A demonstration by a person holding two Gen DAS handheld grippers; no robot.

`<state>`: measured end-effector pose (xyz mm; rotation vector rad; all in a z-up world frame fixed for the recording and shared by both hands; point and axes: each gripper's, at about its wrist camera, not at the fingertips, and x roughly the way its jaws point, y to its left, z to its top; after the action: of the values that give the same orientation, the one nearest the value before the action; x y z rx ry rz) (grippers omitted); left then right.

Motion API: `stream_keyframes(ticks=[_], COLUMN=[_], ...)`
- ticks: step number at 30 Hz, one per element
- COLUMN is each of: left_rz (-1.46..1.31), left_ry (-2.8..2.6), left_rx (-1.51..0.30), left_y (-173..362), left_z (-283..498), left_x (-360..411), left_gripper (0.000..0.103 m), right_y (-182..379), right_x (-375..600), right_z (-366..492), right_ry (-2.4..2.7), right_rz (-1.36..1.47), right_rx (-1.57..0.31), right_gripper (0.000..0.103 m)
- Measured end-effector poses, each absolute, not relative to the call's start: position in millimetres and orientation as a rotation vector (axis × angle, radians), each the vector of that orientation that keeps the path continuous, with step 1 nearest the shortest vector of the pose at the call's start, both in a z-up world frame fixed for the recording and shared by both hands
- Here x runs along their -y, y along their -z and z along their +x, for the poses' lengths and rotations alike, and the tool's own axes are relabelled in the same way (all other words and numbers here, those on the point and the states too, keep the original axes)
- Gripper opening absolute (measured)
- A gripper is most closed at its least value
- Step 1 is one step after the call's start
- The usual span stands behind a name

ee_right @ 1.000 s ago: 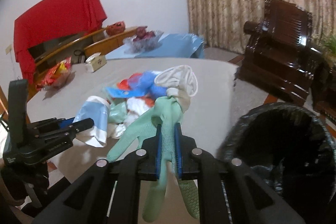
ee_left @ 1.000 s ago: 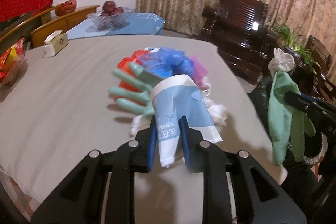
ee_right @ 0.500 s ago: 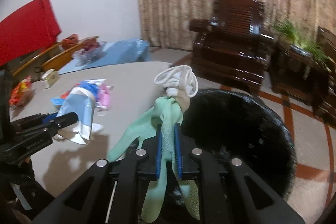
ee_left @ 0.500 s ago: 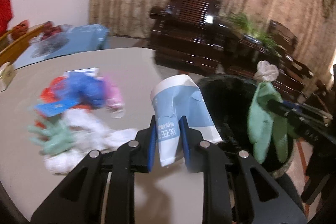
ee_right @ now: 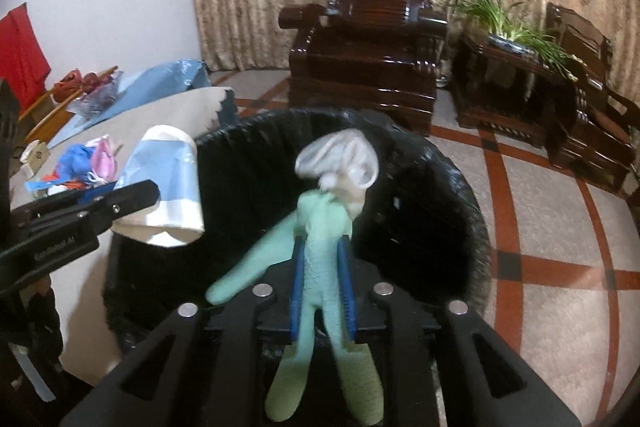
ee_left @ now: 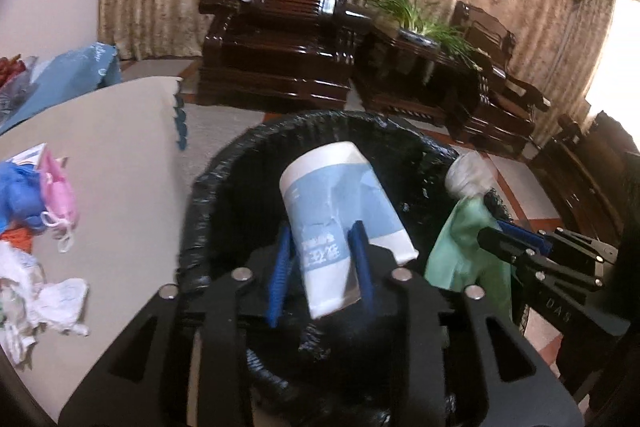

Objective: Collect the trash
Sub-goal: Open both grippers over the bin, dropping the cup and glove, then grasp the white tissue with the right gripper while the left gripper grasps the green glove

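Blue pads of the left gripper (ee_left: 322, 267) are pinching a crumpled blue-and-white wrapper (ee_left: 340, 211), holding it over the mouth of the black-lined bin (ee_left: 192, 227). Beside it, the right gripper (ee_right: 322, 281) is clamping a green glove (ee_right: 320, 251) with a white wad (ee_right: 340, 159) hanging at its top, also over the bin's opening. Neither piece is lying inside yet; I judge both are waiting to be dropped, so letting go is the step in hand. Further off, on the grey table (ee_left: 120, 147), more trash is waiting: white tissues (ee_left: 44, 299), a pink mask (ee_left: 56, 195) and blue plastic (ee_left: 16, 191), with other scraps at the frame edge. Whether the bin is holding anything already cannot be told; its inside is dark. Several more trips look likely.
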<state>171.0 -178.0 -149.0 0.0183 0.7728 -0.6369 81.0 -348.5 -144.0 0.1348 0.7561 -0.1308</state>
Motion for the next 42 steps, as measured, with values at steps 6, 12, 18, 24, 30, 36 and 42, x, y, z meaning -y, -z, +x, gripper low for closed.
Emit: stream_keyframes(ticks=[6,12,18,24,30,36,42], left_rz=[-0.010,-0.002,0.001,-0.002,-0.005,-0.025,-0.029], left_ry=[0.639,0.527,0.343,0.147,-0.004,-0.071,-0.088], left_rx=[-0.789,-0.687,-0.622,-0.617,-0.638,-0.657,-0.658], left_y=[152.4,133.4,110.2,104.4,112.5,124.0,134.5], left_z=[173.6,162.5,148.9,142.8,138.6,144.6,147.3], left_x=[172.5,123.1,48.2,-35.9,-104.5,-138.3,-152.0], left_gripper=[0.052,0.077,0.086,0.086,0.086,0.086,0.085], right_y=[143.2,119.5,98.5,94.9,103.2,121.9,144.9], right_x=[355.2,341.4,290.6,219.7,150.5,98.3,64.0], right_z=[70.3,64.0,79.4,104.1,128.5,153.9,181.7], right_ry=[0.155,0.145,0.012,-0.161,-0.313,-0.402,-0.443], right_rz=[0.150,0.146,0.127,0.098,0.060,0.032,0.011], right_rx=[-0.747,-0.643,-0.575,-0.568,-0.583,-0.610,-0.659], right_gripper=[0.048,0.098,0.097,0.097,0.097,0.097,0.093])
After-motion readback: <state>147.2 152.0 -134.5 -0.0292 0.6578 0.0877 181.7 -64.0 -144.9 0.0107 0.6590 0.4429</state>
